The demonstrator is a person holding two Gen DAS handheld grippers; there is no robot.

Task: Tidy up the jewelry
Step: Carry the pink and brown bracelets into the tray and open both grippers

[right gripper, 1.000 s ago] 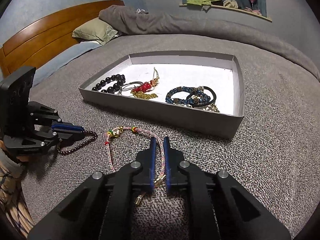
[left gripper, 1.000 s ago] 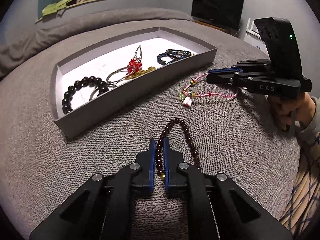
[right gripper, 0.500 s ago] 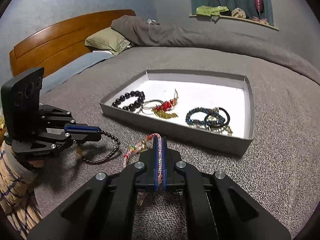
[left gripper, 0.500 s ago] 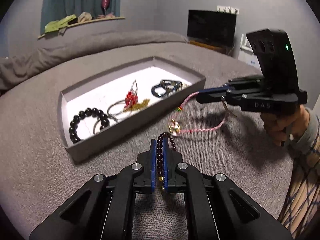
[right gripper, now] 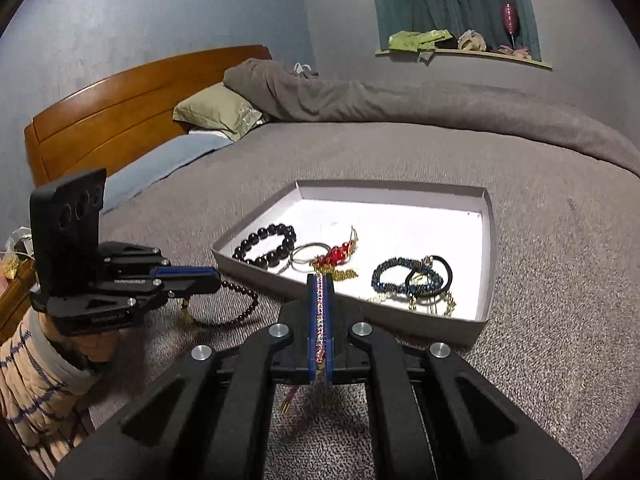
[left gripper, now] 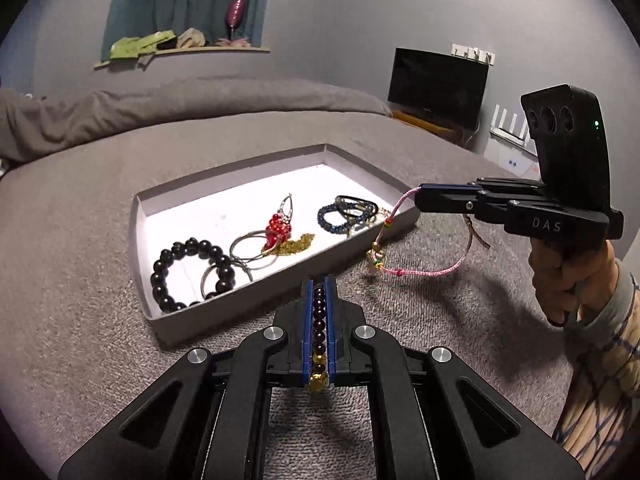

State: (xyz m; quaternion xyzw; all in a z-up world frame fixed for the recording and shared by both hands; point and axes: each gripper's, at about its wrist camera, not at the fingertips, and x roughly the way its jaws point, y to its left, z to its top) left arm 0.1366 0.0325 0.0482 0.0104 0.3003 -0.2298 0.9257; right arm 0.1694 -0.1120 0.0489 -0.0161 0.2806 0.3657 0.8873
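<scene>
A shallow grey tray (left gripper: 138, 240) (right gripper: 486, 264) lies on the bed. It holds a black bead bracelet (left gripper: 188, 274) (right gripper: 266, 244), metal rings (left gripper: 250, 250), a red charm (left gripper: 279, 226) (right gripper: 336, 256) and blue bracelets (left gripper: 346, 216) (right gripper: 408, 280). My left gripper (left gripper: 319, 280) (right gripper: 218, 278) is shut on a dark red bead bracelet (left gripper: 319, 320) (right gripper: 236, 308), lifted in front of the tray. My right gripper (right gripper: 320, 278) (left gripper: 417, 196) is shut on a pink cord bracelet (left gripper: 420, 270) (right gripper: 320, 320), which hangs by the tray's near right corner.
The grey blanket (right gripper: 560, 320) covers the bed around the tray. A wooden headboard (right gripper: 120, 96) and a pillow (right gripper: 216, 110) are at the far left. A black TV (left gripper: 438, 84) stands behind. A window ledge (left gripper: 180, 50) holds small items.
Both grippers have risen off the blanket, each lifting its bracelet. The pink cord bracelet and the dark red beads now hang clear of the bed near the tray.
</scene>
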